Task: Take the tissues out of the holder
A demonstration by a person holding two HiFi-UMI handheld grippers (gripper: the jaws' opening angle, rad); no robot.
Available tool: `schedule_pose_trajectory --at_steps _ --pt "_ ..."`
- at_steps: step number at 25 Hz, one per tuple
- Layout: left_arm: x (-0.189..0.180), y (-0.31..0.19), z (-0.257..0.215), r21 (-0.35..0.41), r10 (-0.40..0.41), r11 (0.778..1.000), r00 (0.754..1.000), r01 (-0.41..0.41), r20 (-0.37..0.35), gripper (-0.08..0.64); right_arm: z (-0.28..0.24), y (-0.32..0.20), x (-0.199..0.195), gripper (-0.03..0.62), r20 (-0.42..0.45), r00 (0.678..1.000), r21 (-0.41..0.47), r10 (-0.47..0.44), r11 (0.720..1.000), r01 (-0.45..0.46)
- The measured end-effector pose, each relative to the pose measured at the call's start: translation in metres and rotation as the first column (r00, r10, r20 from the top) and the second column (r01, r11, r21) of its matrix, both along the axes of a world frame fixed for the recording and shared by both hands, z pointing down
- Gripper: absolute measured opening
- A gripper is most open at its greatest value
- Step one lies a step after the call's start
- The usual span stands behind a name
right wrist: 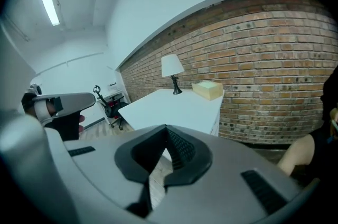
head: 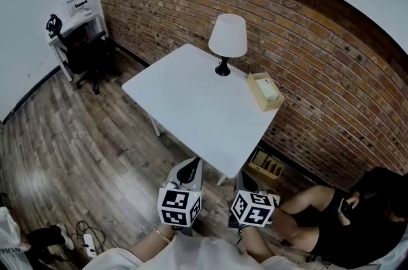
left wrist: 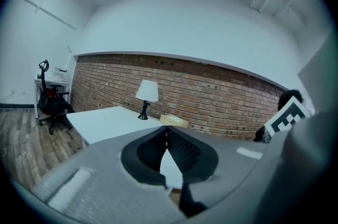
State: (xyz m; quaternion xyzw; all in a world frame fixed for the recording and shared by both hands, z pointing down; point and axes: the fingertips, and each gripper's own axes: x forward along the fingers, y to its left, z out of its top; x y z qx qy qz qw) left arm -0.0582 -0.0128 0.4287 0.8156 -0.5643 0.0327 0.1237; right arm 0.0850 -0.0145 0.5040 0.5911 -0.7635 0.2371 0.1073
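Note:
The tissue holder [head: 265,91] is a light wooden box with white tissue showing in its top. It sits on the white table [head: 197,106] at the right edge, by the brick wall. Both grippers hang below the table's near corner, well short of the holder. My left gripper [head: 189,169] is shut with nothing between its fingers. My right gripper [head: 247,186] is shut and empty too. In the left gripper view the holder [left wrist: 173,121] shows just beyond the closed tips [left wrist: 167,131]. From the right gripper view the holder [right wrist: 207,90] lies far ahead of the closed tips [right wrist: 167,130].
A white-shaded lamp [head: 227,41] stands on the table left of the holder. A wooden crate [head: 266,163] sits on the floor under the table. A person in black [head: 357,211] sits at the right. An office chair and a desk [head: 83,39] stand at the far left.

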Motion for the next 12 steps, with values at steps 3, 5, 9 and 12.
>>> schedule_pose_trajectory --at_steps 3,5,9,12 --pt "-0.012 -0.037 -0.005 0.002 0.005 1.0 1.0 -0.005 -0.006 0.009 -0.006 -0.033 -0.014 0.006 -0.013 1.0 -0.001 -0.001 1.0 0.001" --pt "-0.019 -0.062 -0.009 0.007 0.009 1.0 1.0 -0.009 -0.008 0.009 -0.009 -0.057 -0.023 0.006 -0.019 1.0 -0.001 -0.001 1.0 0.001" --pt "-0.031 -0.104 -0.012 0.001 0.028 1.0 1.0 -0.028 -0.015 0.009 -0.014 -0.099 -0.04 0.006 -0.014 1.0 -0.001 0.006 1.0 -0.006" --pt "-0.038 -0.131 -0.008 -0.01 0.045 0.999 0.999 -0.045 -0.013 0.009 -0.014 -0.125 -0.051 0.006 -0.012 1.0 -0.002 0.01 1.0 -0.01"
